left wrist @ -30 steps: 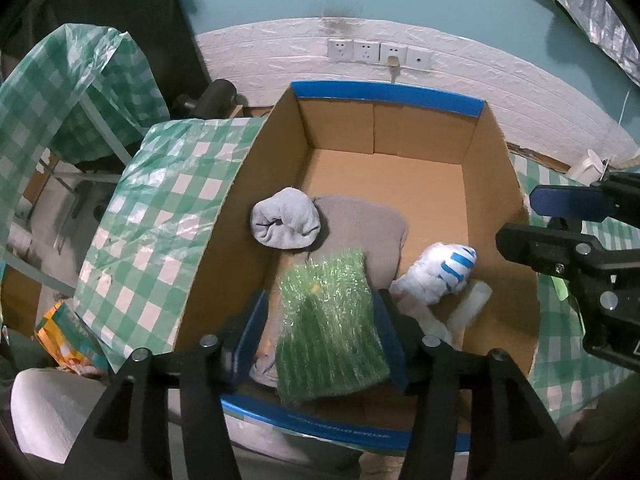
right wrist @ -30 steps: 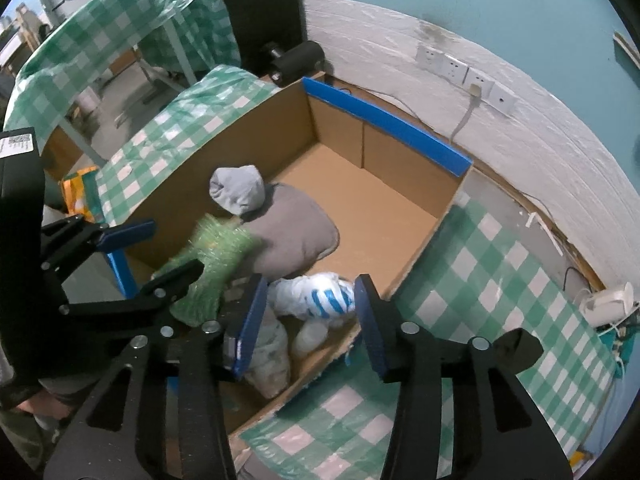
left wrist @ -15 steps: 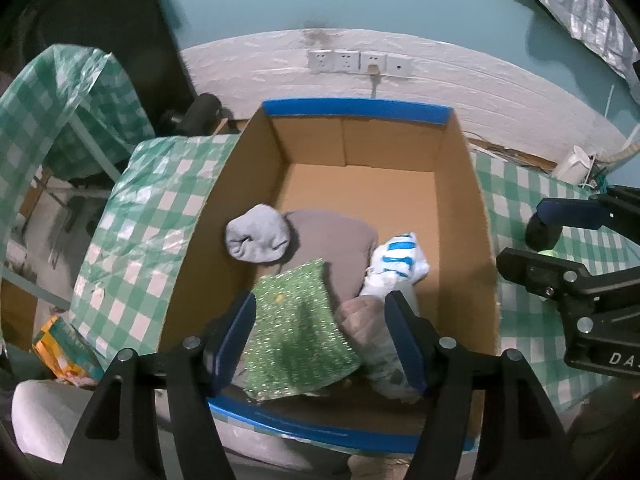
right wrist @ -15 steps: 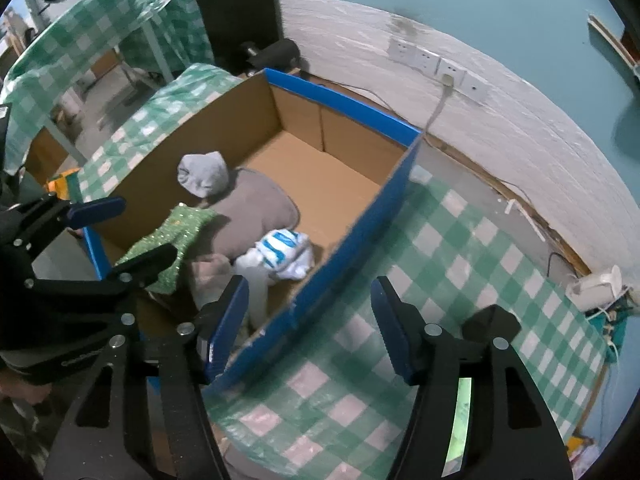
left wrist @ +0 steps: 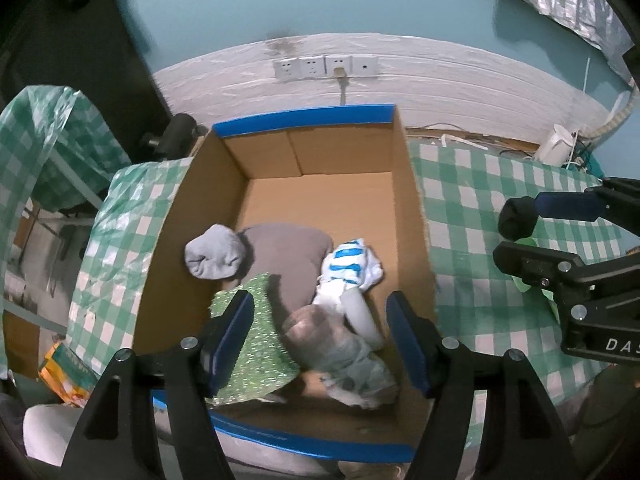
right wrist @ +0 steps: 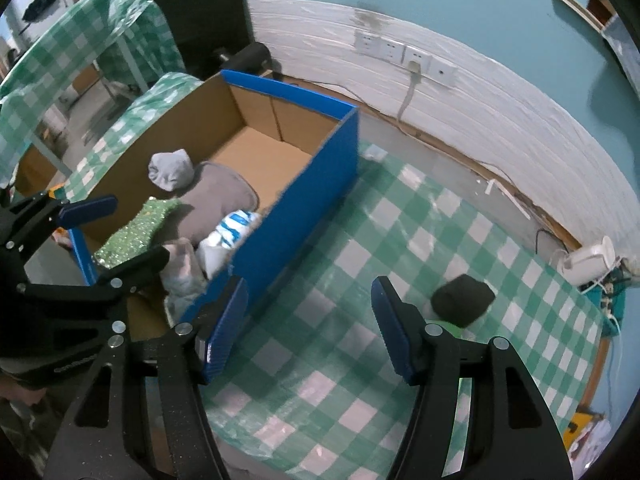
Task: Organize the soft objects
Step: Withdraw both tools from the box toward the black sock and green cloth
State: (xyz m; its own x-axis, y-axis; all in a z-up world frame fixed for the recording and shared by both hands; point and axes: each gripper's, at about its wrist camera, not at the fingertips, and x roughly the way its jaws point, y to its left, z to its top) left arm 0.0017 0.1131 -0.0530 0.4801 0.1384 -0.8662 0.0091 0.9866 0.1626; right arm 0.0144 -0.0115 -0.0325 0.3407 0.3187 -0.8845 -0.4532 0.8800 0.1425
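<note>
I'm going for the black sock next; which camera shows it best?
The right wrist view: the black sock lies whole on the checked tablecloth, beyond the open right gripper. The left wrist view catches it small at the edge, partly hidden by a gripper finger.

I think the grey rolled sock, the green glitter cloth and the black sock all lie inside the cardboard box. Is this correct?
Not quite. The black sock lies outside the cardboard box, on the checked tablecloth, as the right wrist view shows. The grey rolled sock and the green glitter cloth are inside.

left gripper (left wrist: 320,334): black frame, blue finger pads, silver screws
right gripper (right wrist: 308,322): same black build, white "DA" lettering
</note>
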